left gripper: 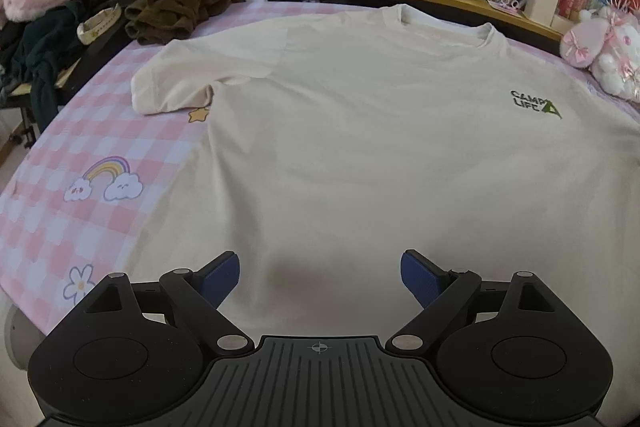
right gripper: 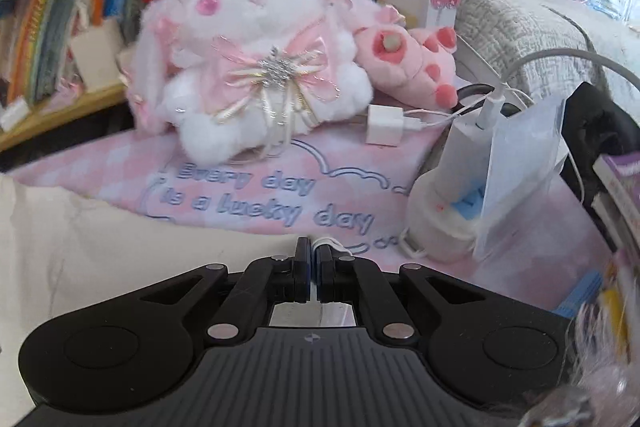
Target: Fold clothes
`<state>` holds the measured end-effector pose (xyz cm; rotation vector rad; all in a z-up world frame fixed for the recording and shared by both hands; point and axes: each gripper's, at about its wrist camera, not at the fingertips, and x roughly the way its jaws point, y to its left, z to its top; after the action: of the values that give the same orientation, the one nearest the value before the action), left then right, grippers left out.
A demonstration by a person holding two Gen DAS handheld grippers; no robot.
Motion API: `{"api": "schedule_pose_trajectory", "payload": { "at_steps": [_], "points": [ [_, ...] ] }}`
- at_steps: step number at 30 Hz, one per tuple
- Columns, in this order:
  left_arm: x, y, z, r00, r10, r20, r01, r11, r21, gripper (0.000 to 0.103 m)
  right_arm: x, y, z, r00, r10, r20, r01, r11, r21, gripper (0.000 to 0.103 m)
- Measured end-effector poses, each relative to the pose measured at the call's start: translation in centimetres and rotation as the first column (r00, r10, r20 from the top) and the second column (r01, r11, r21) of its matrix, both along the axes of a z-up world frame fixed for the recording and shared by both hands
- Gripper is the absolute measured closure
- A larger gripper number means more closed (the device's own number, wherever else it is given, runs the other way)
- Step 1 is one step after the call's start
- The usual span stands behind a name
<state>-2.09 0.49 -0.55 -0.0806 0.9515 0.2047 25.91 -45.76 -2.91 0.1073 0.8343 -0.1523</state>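
Left tongs spread wide, empty, low over the cream T-shirt; right tongs pinched together (perhaps on a white edge)

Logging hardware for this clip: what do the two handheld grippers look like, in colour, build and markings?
Both match. The left gripper has black linkage arms with silver pivot pins, round black side housings, a ribbed dark grey centre plate with a small crosshair mark, and blue textured pads. The right gripper is built alike; its pads barely show.
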Motion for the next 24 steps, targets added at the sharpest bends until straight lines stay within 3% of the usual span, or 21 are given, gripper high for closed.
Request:
{"api": "schedule_pose_trajectory", "payload": {
  "at_steps": [4, 5, 6, 8, 16, 19, 21, 24],
  "points": [
    [0.3, -0.1, -0.1, 1.0, -0.011, 0.0, 0.011, 1.0, -0.003, 0.013, 0.0, 0.3, 0.3, 0.998, 0.058, -0.03, -0.059, 0.997, -0.039, 0.095],
    [0.3, -0.1, -0.2, 1.0, -0.012, 0.001, 0.012, 1.0, -0.005, 0.013, -0.3, 0.4, 0.6, 0.998, 0.06, -0.032, -0.061, 0.998, -0.033, 0.084],
    [0.4, 0.0, -0.2, 1.0, -0.01, 0.003, 0.01, 1.0, -0.008, 0.013, -0.9, 0.6, 0.9, 0.998, 0.056, -0.025, -0.057, 0.998, -0.034, 0.066],
    [0.7, 0.4, -0.3, 1.0, -0.001, 0.007, 0.001, 1.0, -0.015, 0.013, -2.5, 1.2, 1.5, 0.999, 0.05, -0.004, -0.05, 0.998, -0.039, 0.057],
    [2.1, 3.4, 0.3, 0.996, 0.072, 0.054, -0.069, 0.996, -0.048, 0.013, -10.2, 5.1, 3.9, 0.991, 0.104, 0.078, -0.103, 0.994, -0.021, 0.06],
    [2.3, 5.3, 0.5, 0.989, 0.13, 0.07, -0.125, 0.989, -0.074, 0.013, -11.6, 7.1, 3.2, 0.981, 0.191, 0.042, -0.192, 0.981, 0.04, 0.071],
    [2.3, 6.9, 0.8, 0.981, 0.175, 0.084, -0.167, 0.981, -0.098, 0.013, -11.6, 7.8, 2.2, 0.978, 0.209, 0.005, -0.208, 0.975, 0.071, 0.084],
    [2.2, 9.5, 1.3, 0.967, 0.232, 0.107, -0.218, 0.967, -0.132, 0.013, -10.9, 7.0, 1.2, 0.99, 0.142, -0.02, -0.14, 0.985, 0.101, 0.088]
  ]
}}
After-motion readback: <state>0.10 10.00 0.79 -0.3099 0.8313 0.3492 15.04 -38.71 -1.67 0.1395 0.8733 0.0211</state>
